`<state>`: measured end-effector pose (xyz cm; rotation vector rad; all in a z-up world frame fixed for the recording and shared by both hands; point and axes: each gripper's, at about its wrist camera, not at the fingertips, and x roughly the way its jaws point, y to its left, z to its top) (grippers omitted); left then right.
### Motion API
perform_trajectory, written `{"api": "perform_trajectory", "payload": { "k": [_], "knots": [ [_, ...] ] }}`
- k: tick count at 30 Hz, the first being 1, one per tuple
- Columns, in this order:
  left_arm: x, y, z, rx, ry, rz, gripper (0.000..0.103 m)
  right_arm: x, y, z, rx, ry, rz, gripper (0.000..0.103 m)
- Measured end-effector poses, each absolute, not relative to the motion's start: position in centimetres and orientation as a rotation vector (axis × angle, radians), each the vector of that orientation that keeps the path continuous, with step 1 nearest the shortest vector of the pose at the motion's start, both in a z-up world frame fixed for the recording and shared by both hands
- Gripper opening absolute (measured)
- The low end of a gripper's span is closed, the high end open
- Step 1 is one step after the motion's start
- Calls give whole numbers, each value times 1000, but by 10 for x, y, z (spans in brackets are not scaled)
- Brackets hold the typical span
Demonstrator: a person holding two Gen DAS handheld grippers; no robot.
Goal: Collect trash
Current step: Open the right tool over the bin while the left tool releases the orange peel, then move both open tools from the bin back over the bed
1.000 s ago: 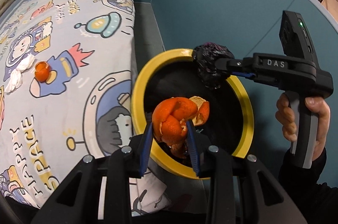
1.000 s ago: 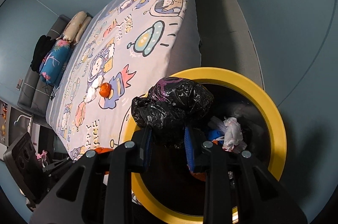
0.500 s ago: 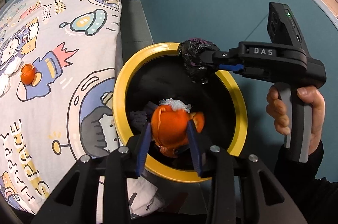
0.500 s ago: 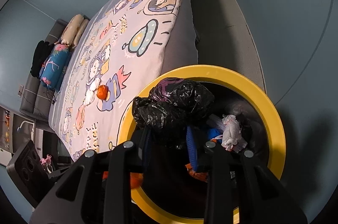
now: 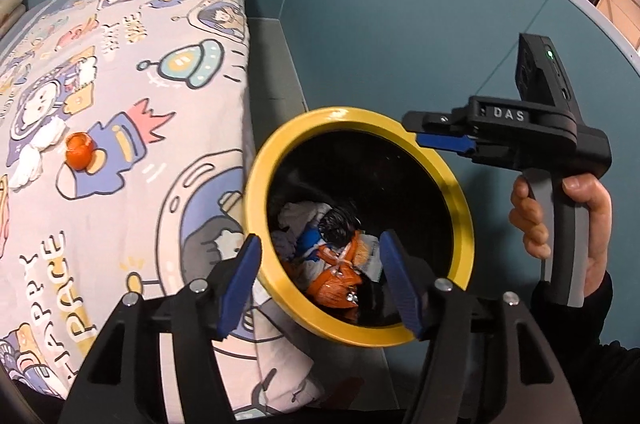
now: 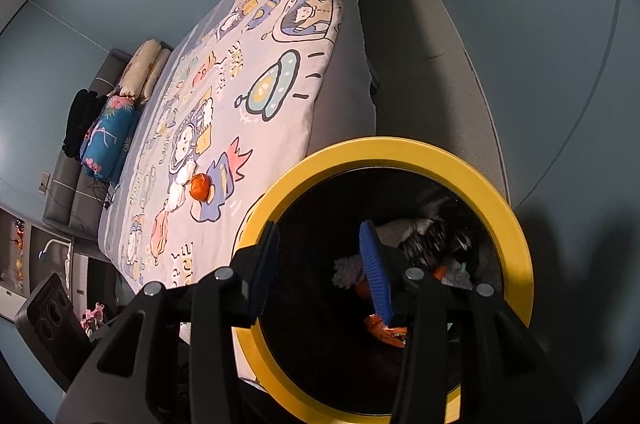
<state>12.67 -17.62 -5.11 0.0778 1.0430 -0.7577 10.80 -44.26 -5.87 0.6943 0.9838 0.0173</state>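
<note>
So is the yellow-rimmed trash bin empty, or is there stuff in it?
Not empty. The trash bin holds orange peel, a crumpled black bag and white tissue at the bottom, well below the rim.

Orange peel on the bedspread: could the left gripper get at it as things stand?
Probably yes. The left gripper is empty, jaws opening over the bin; the orange peel lies exposed on the bedspread.

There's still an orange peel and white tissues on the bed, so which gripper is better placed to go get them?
Probably the left gripper: it hangs beside the bed, nearer the orange peel and white tissues. The right gripper sits beyond the bin. Both jaws are opening, empty.
</note>
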Motion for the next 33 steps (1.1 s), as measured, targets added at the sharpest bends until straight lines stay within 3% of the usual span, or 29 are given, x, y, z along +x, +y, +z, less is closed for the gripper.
{"api": "perform_trajectory", "payload": {
  "k": [5,19,33],
  "knots": [
    [132,-161,-41,80,992,-701,65,110,-439,-56,692,970,49,46],
    [156,-105,-27,18,960,-582,76,137,-396,-47,599,1007,134,50],
    [217,-13,-50,-78,987,-398,79,206,-298,-59,444,1107,310,55]
  ]
}}
